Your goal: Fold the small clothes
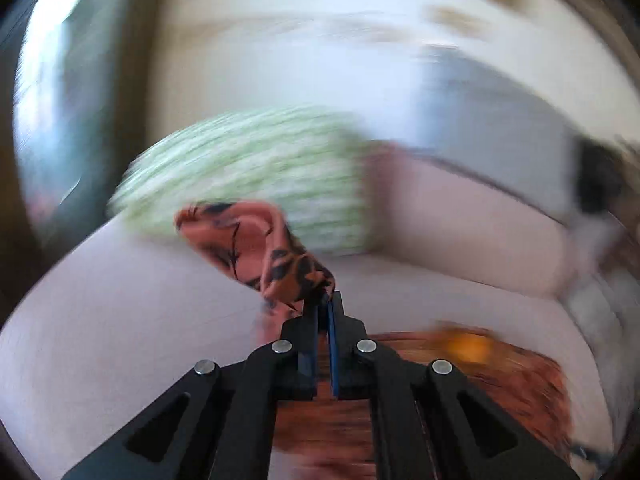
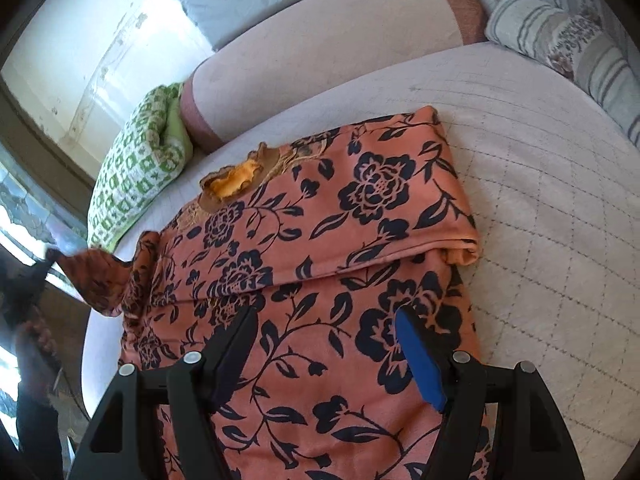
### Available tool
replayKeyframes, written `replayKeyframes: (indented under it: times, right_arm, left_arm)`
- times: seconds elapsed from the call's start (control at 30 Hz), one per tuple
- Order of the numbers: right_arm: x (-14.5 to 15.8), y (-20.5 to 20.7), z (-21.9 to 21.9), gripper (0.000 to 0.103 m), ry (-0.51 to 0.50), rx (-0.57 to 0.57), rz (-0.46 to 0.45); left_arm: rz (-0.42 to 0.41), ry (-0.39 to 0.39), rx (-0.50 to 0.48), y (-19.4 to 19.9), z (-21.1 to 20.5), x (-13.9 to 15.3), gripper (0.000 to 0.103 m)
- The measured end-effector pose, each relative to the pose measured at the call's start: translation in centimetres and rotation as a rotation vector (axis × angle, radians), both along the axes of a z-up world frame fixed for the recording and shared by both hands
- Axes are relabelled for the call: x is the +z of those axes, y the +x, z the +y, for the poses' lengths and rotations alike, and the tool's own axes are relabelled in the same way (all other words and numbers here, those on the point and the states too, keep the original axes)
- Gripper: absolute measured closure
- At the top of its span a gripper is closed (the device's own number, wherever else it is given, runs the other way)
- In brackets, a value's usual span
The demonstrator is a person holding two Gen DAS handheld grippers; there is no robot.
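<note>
Floral top (image 2: 320, 216) lies lengthwise, neckline away; left gripper (image 1: 325, 300) jaws pinch its sleeve; right gripper (image 2: 324, 320) jaws gape empty.

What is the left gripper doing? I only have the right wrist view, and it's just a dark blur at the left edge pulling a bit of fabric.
Observer: The left gripper is shut on the sleeve of the floral garment, pinching a bunched tip between its blue pads.
Operator: Is the sleeve lifted or lying flat?
Observer: Lifted; in the left wrist view it stands up off the bed cover, in front of the green checked pillow.
Operator: Is that view sharp?
Observer: No. The background is smeared with motion blur; only the gripper and sleeve read clearly.
</note>
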State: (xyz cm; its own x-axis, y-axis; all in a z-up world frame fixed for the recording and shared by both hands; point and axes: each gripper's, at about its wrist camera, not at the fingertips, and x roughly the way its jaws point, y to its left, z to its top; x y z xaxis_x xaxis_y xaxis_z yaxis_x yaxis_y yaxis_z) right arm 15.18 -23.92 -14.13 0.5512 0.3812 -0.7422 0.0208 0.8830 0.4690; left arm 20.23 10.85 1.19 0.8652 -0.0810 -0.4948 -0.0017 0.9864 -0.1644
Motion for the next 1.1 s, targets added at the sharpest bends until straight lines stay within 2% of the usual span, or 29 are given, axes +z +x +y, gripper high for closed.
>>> replayKeyframes:
  times: [0.07,0.1,0.13,0.17,0.2,0.27,0.33,0.4,0.47,0.57,0.67,0.77,0.83,0.87,0.9,0.93,0.97,1.07,1.1]
  right_arm:
    - [0.3,0.0,-0.1,0.029,0.011,-0.004,-0.009]
    - [0.3,0.0,-0.1,0.029,0.012,-0.003,-0.009]
    - [0.3,0.1,-0.2,0.029,0.016,-0.003,-0.002]
    - [0.4,0.3,-0.2,0.028,0.021,-0.003,0.009]
    - [0.5,0.4,-0.2,0.027,0.027,0.000,0.013]
    - [0.9,0.6,-0.3,0.022,0.026,0.004,0.004]
    - [1.2,0.9,-0.5,0.019,0.033,-0.001,-0.003]
    - [1.2,1.7,-0.6,0.019,0.050,-0.002,0.002]
    - [1.1,3.4,-0.5,0.019,0.081,-0.001,0.011]
    - [0.4,6.1,0.0,0.019,0.129,-0.011,0.036]
    - [-0.9,9.4,0.8,0.019,0.128,-0.013,0.085]
    - [-2.4,12.2,1.4,0.019,0.085,-0.025,0.140]
    - [-3.0,13.7,1.7,0.023,0.079,-0.027,0.157]
    - [-3.1,14.0,1.8,0.046,0.076,-0.019,0.153]
    - [-3.2,14.6,2.6,0.067,0.036,0.020,0.168]
    - [-3.2,14.9,3.3,0.083,-0.001,0.051,0.185]
    - [-2.7,14.9,4.0,0.089,-0.051,0.072,0.170]
    - [2.3,13.3,6.6,0.091,-0.338,0.116,-0.027]
    - [3.0,13.1,7.0,0.091,-0.377,0.120,-0.052]
  left_arm:
    - [0.020,-0.002,-0.199,0.0,-6.3,0.2,0.098]
    - [0.049,-0.008,-0.315,-0.1,-9.8,-0.6,0.090]
    - [0.070,-0.005,-0.378,-0.3,-11.6,-1.3,0.080]
    - [0.128,0.012,-0.446,-0.4,-13.8,-2.7,0.058]
    - [0.168,0.021,-0.466,-0.5,-14.7,-3.8,0.052]
    - [0.222,0.014,-0.441,-1.0,-13.7,-6.1,0.052]
    - [0.251,0.002,-0.360,-1.4,-10.9,-7.0,0.048]
    - [0.270,-0.003,-0.219,-1.5,-6.3,-7.9,0.041]
    - [0.311,0.014,-0.047,-0.5,-1.0,-9.4,0.041]
    - [0.414,-0.014,0.036,0.9,3.3,-12.0,0.043]
    - [0.467,-0.059,0.029,1.8,5.1,-14.0,0.043]
    - [0.491,-0.072,-0.006,2.4,4.6,-15.0,0.043]
    - [0.501,-0.077,-0.033,2.8,4.2,-15.7,0.050]
    - [0.496,-0.071,-0.028,2.8,4.1,-16.0,0.060]
    - [0.490,-0.066,-0.028,2.7,3.8,-16.1,0.076]
    - [0.489,-0.075,-0.051,2.9,3.6,-16.1,0.086]
    - [0.493,-0.085,-0.071,3.0,3.5,-16.1,0.090]
    - [0.453,-0.042,-0.093,2.6,3.1,-15.3,0.093]
    - [0.451,-0.043,-0.092,2.5,3.2,-15.4,0.093]
